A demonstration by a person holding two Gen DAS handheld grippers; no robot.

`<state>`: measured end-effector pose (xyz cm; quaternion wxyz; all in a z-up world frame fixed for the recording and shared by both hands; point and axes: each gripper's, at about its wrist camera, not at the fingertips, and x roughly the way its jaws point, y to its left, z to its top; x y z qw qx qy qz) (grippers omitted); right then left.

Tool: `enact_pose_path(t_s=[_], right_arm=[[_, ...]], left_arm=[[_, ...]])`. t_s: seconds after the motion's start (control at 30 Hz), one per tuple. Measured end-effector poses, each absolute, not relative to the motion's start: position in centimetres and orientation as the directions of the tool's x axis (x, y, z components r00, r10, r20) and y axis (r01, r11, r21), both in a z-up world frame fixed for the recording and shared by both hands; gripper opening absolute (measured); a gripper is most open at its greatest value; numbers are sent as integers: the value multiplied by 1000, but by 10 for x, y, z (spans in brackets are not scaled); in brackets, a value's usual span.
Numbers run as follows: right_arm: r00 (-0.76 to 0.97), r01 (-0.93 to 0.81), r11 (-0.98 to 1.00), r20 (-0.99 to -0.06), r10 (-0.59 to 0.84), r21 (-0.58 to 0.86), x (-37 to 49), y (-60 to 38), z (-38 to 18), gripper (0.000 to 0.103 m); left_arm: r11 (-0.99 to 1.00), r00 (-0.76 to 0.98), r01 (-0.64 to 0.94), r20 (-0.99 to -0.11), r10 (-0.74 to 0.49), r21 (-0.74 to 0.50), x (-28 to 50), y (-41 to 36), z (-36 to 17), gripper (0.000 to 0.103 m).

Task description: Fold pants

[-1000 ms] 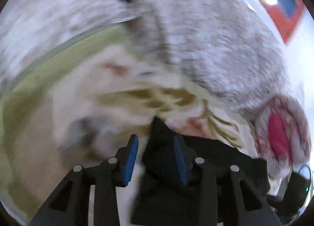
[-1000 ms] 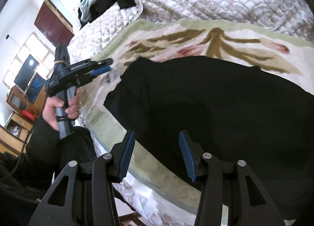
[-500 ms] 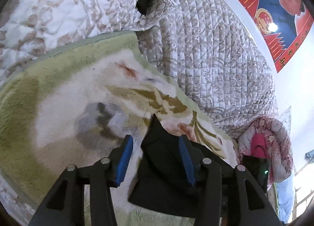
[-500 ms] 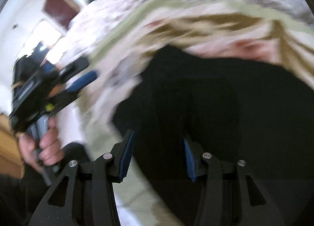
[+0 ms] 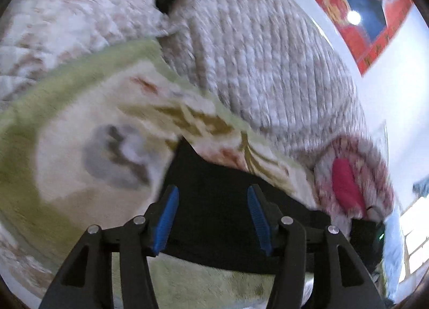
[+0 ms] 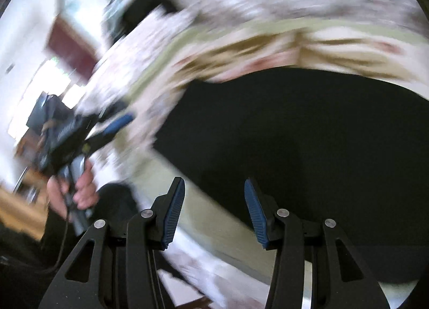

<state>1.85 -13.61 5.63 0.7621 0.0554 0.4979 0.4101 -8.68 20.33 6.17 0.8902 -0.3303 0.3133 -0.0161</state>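
Both grippers, left gripper (image 5: 211, 215) and right gripper (image 6: 211, 212), are spread and hold nothing; next, pinch the black pants (image 6: 295, 134) by a corner near the bed (image 5: 67, 148) edge.

You see a cream blanket (image 5: 80, 180) with a green border and a gold leaf print spread on the bed. Behind it lies a quilted grey-white bedspread (image 5: 268, 73). A pink-and-red bundle (image 5: 346, 183) sits at its right end. A red-and-blue poster (image 5: 359, 6) hangs on the white wall. Everything is blurred.
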Motion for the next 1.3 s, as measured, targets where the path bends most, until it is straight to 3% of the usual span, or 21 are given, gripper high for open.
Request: enact_pose_path(t_s=[0.1, 0.23, 0.4, 0.6, 0.8, 1.07, 1.1, 1.17, 1.2, 1.3], right_arm=[[327, -384, 800, -743, 584, 460, 26, -199, 55, 47], [467, -102, 868, -748, 473, 486, 30, -284, 54, 47], [591, 138, 815, -707, 388, 562, 29, -364, 61, 47], [598, 224, 741, -689, 409, 633, 39, -392, 42, 47], [635, 285, 694, -673, 381, 661, 37, -413, 35, 47], [648, 314, 663, -664, 374, 680, 54, -426, 21, 47], [652, 313, 664, -662, 369, 679, 56, -426, 22, 36], [660, 312, 682, -668, 345, 661, 60, -427, 25, 8], [661, 312, 676, -663, 351, 668, 61, -429, 26, 8], [689, 264, 674, -624, 368, 690, 53, -431, 43, 8]], left_arm=[[810, 745, -166, -610, -271, -563, -70, 175, 46, 56], [855, 584, -218, -764, -273, -471, -49, 145, 6, 56], [871, 590, -210, -768, -249, -444, -64, 129, 12, 56], [804, 630, -257, -724, -281, -535, -78, 129, 18, 57], [754, 620, -369, -748, -237, -544, -74, 140, 8, 57], [768, 624, -397, -761, -177, -503, -62, 135, 2, 54], [774, 621, -402, -767, -162, -489, -60, 135, 3, 52], [795, 607, -424, -787, -106, -434, -55, 133, 4, 28], [800, 595, -437, -799, -85, -410, -53, 135, 4, 11], [777, 606, -443, -788, -109, -447, -56, 141, 10, 6]])
